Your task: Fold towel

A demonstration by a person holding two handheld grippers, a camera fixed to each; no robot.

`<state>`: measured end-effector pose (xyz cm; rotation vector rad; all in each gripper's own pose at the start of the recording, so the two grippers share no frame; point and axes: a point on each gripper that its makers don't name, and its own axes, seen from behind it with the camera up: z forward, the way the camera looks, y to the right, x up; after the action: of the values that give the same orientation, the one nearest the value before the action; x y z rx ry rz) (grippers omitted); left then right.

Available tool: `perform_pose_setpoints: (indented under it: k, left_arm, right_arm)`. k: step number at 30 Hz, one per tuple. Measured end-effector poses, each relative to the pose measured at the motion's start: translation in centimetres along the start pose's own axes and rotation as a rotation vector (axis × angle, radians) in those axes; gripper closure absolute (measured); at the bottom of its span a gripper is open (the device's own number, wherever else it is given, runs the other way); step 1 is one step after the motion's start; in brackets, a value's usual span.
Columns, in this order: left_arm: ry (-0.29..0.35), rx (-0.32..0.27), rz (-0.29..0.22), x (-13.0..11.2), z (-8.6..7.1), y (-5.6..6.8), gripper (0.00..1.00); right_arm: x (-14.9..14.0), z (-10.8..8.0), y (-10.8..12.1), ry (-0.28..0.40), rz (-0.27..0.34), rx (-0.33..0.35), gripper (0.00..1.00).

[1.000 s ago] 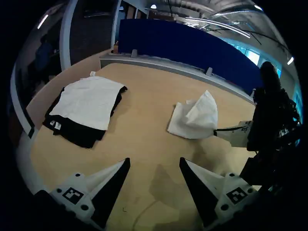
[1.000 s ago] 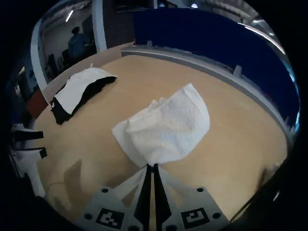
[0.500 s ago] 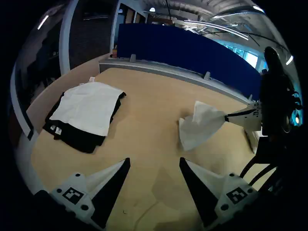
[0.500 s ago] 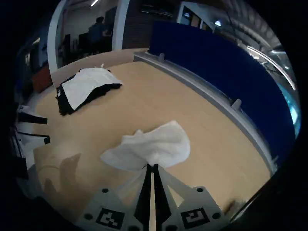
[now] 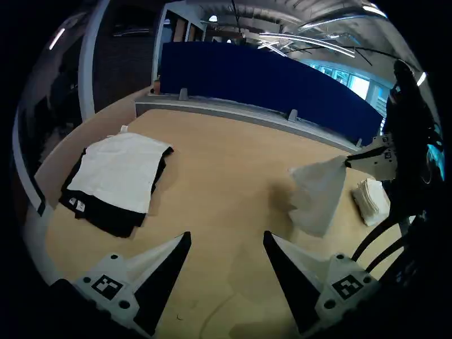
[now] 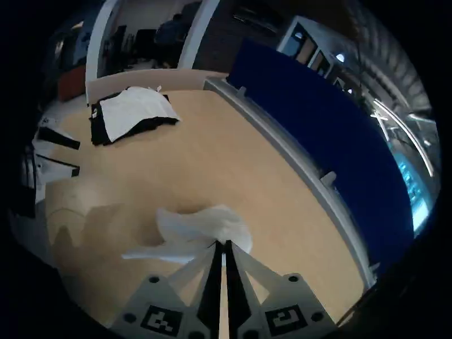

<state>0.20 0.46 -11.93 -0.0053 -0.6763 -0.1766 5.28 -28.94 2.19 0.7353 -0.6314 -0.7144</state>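
We note dim, cool indoor light. Ceiling strips far overhead smear into glare streaks; window far right blown out cyan. Table evenly lit, mild sheen. Soft shadow left of hanging towel; fainter shadows near left gripper. Towel edges motion-blurred in right gripper view. Person far right near-silhouette. Heavy fisheye bending at edges; partition curves.

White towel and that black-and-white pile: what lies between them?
Only bare wooden table between the white towel and the folded pile, in the left gripper view.
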Motion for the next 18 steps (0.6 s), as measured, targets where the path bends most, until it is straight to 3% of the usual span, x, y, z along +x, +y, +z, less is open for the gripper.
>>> perform_pose_setpoints:
  k: [9,18]
  left_arm:
    - [0.009,-0.034,0.028,1.0,-0.1,1.3,0.05]
    - [0.013,-0.057,0.049,1.6,-0.3,2.4,0.05]
  right_arm:
    - [0.9,-3.0,3.3,0.041,-0.005,-0.071,0.96]
    - [1.4,-5.3,4.9,0.07,0.004,-0.112,0.96]
